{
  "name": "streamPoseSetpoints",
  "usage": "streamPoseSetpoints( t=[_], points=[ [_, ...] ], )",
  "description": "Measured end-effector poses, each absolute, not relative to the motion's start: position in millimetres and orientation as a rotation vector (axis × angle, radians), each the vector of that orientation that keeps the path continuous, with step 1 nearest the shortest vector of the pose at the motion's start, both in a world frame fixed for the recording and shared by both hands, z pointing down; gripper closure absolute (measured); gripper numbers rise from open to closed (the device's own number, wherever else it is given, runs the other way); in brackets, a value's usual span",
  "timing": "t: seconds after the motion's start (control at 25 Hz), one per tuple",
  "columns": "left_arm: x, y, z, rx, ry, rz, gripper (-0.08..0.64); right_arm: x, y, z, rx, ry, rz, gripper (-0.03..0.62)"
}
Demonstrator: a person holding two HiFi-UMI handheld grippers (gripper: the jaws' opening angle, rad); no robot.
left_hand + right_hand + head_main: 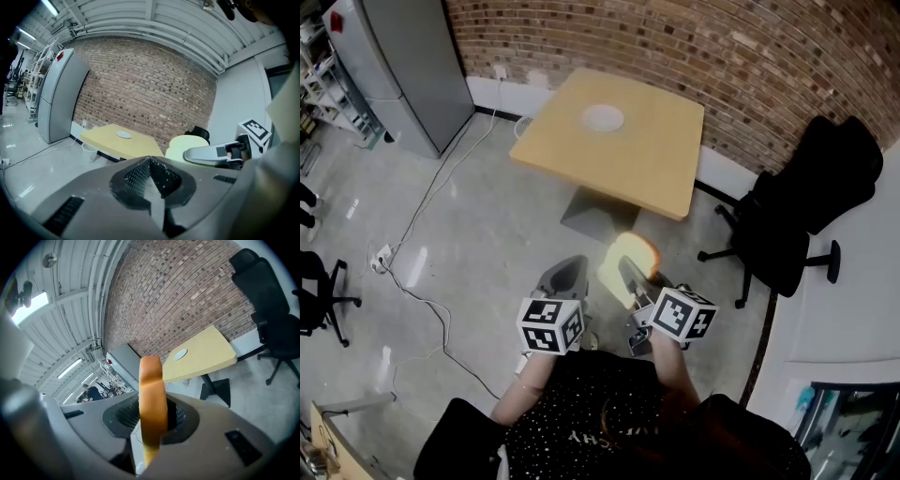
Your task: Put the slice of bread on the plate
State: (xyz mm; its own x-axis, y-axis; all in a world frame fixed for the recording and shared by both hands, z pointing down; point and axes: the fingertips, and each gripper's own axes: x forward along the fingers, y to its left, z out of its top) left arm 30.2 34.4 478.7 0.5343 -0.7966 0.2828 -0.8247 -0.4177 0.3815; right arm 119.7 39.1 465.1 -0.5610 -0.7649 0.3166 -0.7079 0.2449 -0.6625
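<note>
Bread slice (151,380) in right claw (153,416), plate (602,117) on table (649,161)

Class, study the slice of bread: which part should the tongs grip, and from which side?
Grip the slice of bread across its two flat faces near one end, coming in edge-on, as the right tongs do. It is thin and broad, so the tongs seat on the faces, leaving most of it free to lay on the plate.

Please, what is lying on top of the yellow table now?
Only a white plate, empty, on the far half of the table, toward the brick wall. The bread slice is clamped in the right gripper, short of the table. No part of the tabletop is covered.
</note>
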Motion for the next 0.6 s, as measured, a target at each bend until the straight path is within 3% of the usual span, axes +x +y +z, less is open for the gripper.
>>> streamPoseSetpoints(
  t=[0.6],
  points=[
    [26.1, 8.3, 480.9, 2.269, -1.360, 0.095, 0.549, 122.5, 9.2, 468.6, -1.425, 2.421, -1.257, 0.494]
  ],
)
